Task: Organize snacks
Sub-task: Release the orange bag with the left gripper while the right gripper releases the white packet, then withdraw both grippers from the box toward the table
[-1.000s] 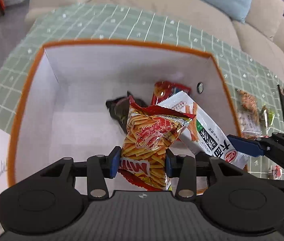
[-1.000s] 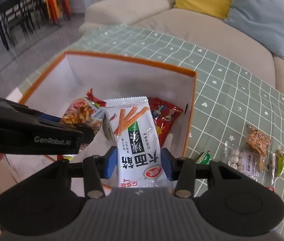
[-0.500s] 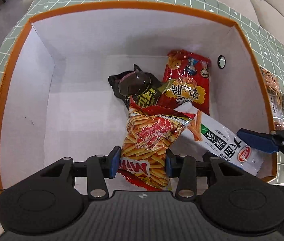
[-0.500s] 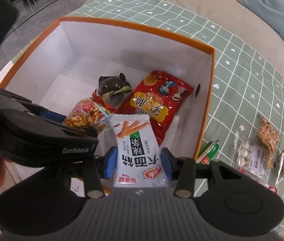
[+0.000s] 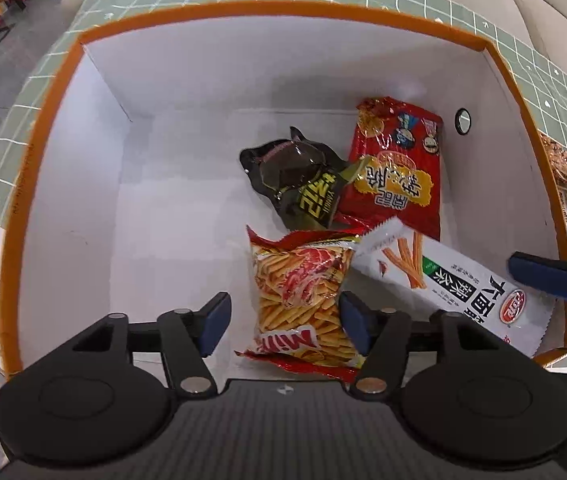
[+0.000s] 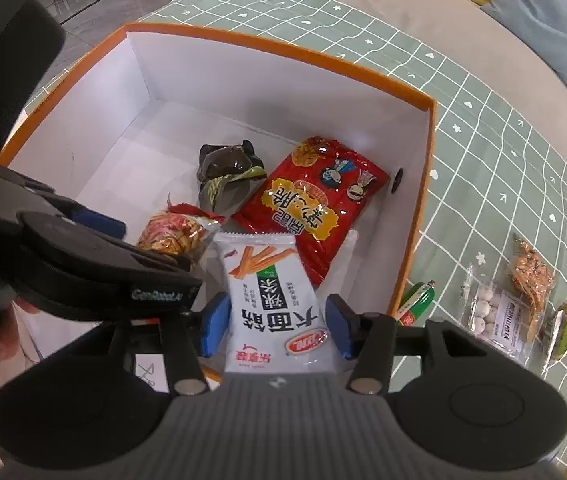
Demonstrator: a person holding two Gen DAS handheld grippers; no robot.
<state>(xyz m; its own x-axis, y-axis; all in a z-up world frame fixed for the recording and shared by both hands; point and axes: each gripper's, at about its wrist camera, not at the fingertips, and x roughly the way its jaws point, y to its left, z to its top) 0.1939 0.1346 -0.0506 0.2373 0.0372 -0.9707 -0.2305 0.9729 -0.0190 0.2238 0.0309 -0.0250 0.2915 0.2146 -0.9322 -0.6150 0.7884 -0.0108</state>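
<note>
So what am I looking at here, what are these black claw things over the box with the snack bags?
They are two hand-held grippers, each carried by a person and fitted with its own camera looking along its fingers. One picture comes from the left gripper, the other from the right gripper. Both hang over an orange-rimmed white box on a green checked tablecloth. Both sets of jaws are opening: an orange chip bag sits between the left ones, a white snack packet between the right. A red bag and a dark packet already lie inside; more snacks wait outside.
</note>
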